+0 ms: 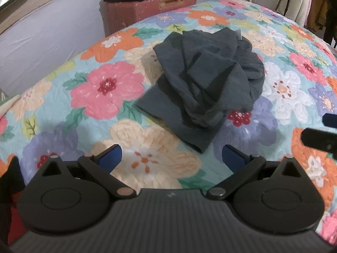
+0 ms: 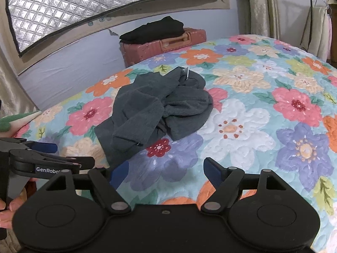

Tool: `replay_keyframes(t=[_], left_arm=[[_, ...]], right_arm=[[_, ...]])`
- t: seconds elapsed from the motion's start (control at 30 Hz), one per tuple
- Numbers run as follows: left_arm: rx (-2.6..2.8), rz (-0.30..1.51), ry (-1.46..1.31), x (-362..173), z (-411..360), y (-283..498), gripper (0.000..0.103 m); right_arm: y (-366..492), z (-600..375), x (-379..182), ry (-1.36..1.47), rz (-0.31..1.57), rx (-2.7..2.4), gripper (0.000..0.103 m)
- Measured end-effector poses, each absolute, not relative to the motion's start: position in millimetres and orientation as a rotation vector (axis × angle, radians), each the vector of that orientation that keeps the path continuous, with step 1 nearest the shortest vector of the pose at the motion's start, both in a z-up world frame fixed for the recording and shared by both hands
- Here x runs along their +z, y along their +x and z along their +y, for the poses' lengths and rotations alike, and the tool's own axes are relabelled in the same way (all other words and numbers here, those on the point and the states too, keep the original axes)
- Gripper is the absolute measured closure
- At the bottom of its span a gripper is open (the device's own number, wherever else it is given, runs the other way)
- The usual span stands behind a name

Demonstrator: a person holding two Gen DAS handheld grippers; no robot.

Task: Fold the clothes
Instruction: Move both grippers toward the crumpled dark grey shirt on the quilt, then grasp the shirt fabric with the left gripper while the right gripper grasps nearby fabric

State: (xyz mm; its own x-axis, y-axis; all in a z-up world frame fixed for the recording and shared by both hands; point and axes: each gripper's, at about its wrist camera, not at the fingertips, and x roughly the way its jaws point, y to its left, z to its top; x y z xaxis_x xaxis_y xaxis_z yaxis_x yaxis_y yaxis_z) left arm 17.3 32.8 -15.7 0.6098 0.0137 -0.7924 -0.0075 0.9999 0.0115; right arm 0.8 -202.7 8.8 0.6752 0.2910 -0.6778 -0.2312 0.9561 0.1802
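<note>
With the crumpled dark grey knit garment (image 1: 202, 80) heaped mid-bed, both the left gripper (image 1: 171, 158) and right gripper (image 2: 166, 171) hovered spread and empty, so spreading it flat seemingly came next.

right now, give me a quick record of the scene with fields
surface: bed with floral quilt
garment: dark grey garment, crumpled in a heap, not yet folded
left hand-held gripper: open, short of the heap, holding nothing
right hand-held gripper: open, above the quilt, holding nothing
behind the bed: pink suitcase with folded black clothing on top
</note>
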Motion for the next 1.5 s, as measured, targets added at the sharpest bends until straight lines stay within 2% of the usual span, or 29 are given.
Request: replay_keyframes(t=[0.3,0.43,0.6,0.8,0.9,1.03,1.1,1.27,1.3,1.33,1.37,1.4,1.47,1.5], left_arm=[[-0.094,0.86,-0.111,-32.3,66.6,51.2,0.002],[-0.101,0.849,-0.091,-45.8,72.5,62.8,0.006],[-0.066,0.798,-0.12,-56.1,85.8,72.3,0.009],[-0.049,0.89,-0.151,-64.9,81.0,117.4,0.01],[-0.073,1.011,-0.168,-79.9,79.2,129.9,0.009],[-0.129,0.98,-0.29,-81.2,102.7,127.7,0.008],[-0.116,0.954,-0.368,-82.9,110.7,131.5,0.0],[-0.091,0.894,-0.256,-92.0,94.2,134.2,0.0],[-0.084,0.887,-0.249,-92.6,92.1,134.2,0.0],[-0.088,0.881,-0.248,-92.3,91.1,134.4,0.0],[-0.101,0.877,-0.243,-91.5,90.1,134.6,0.006],[-0.126,0.872,-0.223,-89.5,87.7,134.0,0.022],[-0.194,0.863,-0.233,-85.6,85.3,132.2,0.042],[-0.228,0.859,-0.248,-83.9,84.6,131.4,0.049]], right_arm=[[29.7,-212.1,-0.6,0.107,0.736,0.388,0.016],[54.1,-209.0,-28.7,0.134,0.809,0.381,0.016],[76.4,-212.3,-35.0,0.19,0.808,0.407,0.016],[122.7,-224.1,-37.0,0.26,0.787,0.37,0.016],[157.6,-229.3,-49.0,0.322,0.832,0.382,0.016],[179.8,-224.7,-76.6,0.423,0.929,0.416,0.014],[180.1,-220.1,-79.0,0.415,0.898,0.426,0.013],[196.0,-206.1,-85.2,0.426,0.839,0.453,0.014],[198.1,-199.2,-84.8,0.393,0.829,0.456,0.018],[200.0,-192.1,-84.2,0.358,0.819,0.458,0.042],[199.6,-184.5,-84.6,0.347,0.824,0.474,0.069],[199.0,-176.9,-85.1,0.339,0.831,0.492,0.079],[191.4,-169.7,-83.3,0.342,0.812,0.484,0.083],[185.9,-166.7,-80.8,0.323,0.796,0.49,0.084]])
